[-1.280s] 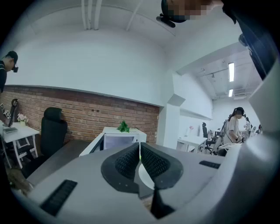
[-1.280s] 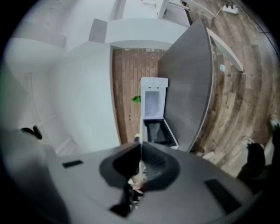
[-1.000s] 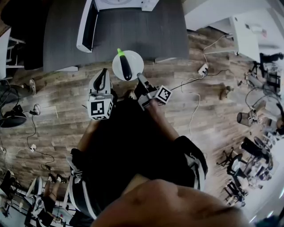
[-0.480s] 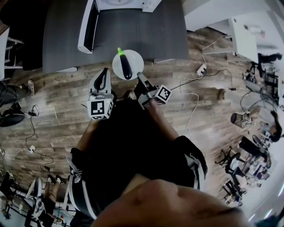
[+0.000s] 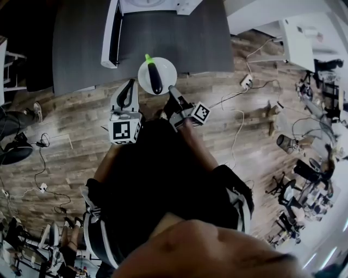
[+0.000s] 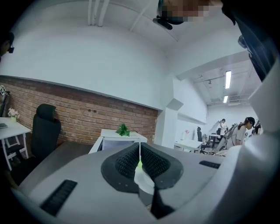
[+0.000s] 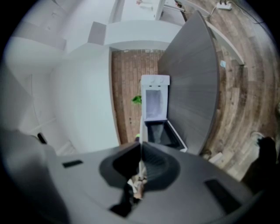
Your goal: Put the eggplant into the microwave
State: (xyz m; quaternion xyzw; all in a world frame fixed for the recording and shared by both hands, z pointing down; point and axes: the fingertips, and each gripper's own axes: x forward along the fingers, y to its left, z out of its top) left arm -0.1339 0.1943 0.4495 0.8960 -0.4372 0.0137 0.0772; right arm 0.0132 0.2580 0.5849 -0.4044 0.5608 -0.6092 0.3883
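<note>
A dark eggplant point(image 5: 155, 79) with a green stem lies on a white plate point(image 5: 165, 67). The plate hangs over the front edge of the dark grey table point(image 5: 185, 38). My right gripper point(image 5: 171, 90) is shut on the plate's near right rim. In the right gripper view point(image 7: 141, 146) the plate shows edge-on between the pads. The left gripper point(image 5: 129, 87) is shut and holds nothing, just left of the plate. In its own view point(image 6: 140, 148) a sliver of plate and green stem shows past the jaws. The white microwave point(image 5: 149, 4) stands at the back, its door point(image 5: 111, 33) swung open.
The person's dark-clothed body fills the middle of the head view. Cables and a power strip point(image 5: 247, 82) lie on the wood floor to the right. A black chair point(image 6: 43, 131) stands left of the table, and a small green plant point(image 6: 123, 129) sits on the microwave.
The plate with the eggplant has moved a little forward, farther over the table edge toward the microwave, along with both grippers.
</note>
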